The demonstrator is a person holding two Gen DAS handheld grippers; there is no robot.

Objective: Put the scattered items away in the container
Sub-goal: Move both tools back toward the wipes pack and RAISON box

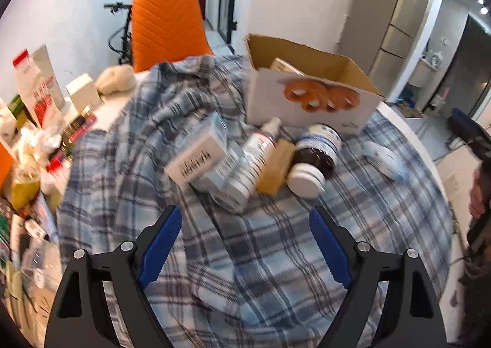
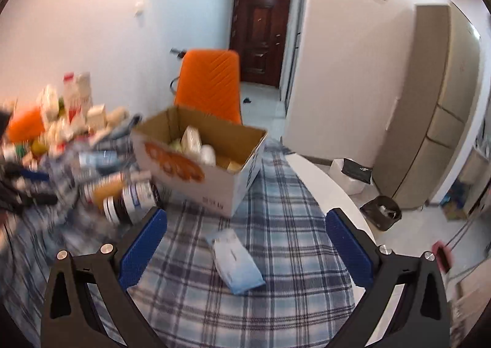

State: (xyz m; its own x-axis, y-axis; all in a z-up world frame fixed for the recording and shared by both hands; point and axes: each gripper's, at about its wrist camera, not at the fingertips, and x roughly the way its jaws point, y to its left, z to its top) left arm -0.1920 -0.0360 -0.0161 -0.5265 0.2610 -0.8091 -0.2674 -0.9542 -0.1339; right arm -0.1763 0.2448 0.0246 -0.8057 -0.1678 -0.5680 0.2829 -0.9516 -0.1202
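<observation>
An open cardboard box point(image 1: 310, 102) point(image 2: 196, 163) with orange rings printed on its side stands on the blue plaid cloth point(image 1: 245, 256) and holds several packages. In front of it lie a white carton point(image 1: 199, 157), a spray bottle point(image 1: 260, 145), a yellow bar point(image 1: 276, 166), a dark jar with a white lid point(image 1: 316, 157) point(image 2: 129, 200) and a pale blue packet point(image 1: 383, 157) point(image 2: 234, 259). My left gripper point(image 1: 245, 225) is open, short of the pile. My right gripper point(image 2: 245, 231) is open, its fingers either side of the packet and above it.
A heap of cartons, bottles and packets point(image 1: 33, 133) point(image 2: 61, 120) crowds the left of the table. An orange chair point(image 1: 167, 27) point(image 2: 211, 84) stands behind the table. The white table edge point(image 2: 331, 185) curves at right, with bags on the floor point(image 2: 380, 209) beyond.
</observation>
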